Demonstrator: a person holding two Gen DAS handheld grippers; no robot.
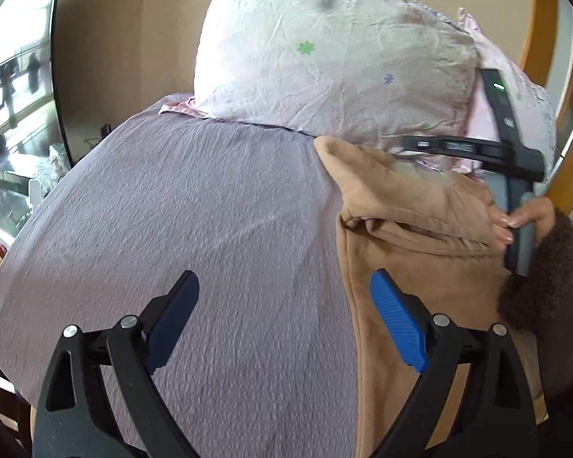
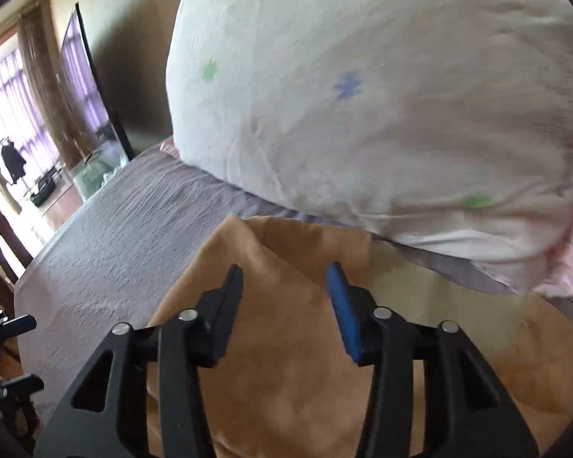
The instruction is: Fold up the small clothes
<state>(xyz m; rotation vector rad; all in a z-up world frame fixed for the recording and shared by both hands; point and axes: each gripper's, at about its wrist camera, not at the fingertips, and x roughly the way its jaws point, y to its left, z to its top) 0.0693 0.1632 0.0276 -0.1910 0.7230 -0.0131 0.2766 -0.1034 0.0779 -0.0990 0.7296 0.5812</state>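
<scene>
A tan garment (image 1: pixel 412 229) lies on the mauve bedsheet (image 1: pixel 210 210), partly folded, with a pointed corner toward the pillow. My left gripper (image 1: pixel 284 316) is open and empty, hovering over the sheet at the garment's left edge; its right finger (image 1: pixel 397 324) is over the cloth. In the right wrist view the same tan garment (image 2: pixel 294 343) fills the lower middle. My right gripper (image 2: pixel 284 290) is open and empty just above it. The right gripper's handle (image 1: pixel 515 175) and the hand holding it show at the right of the left wrist view.
A large white pillow (image 1: pixel 324 49) with small flower prints lies just beyond the garment, also in the right wrist view (image 2: pixel 363 95). The bed's left edge (image 2: pixel 30 267) drops to the floor. A dark TV screen (image 2: pixel 88 87) and a glass stand lie beyond.
</scene>
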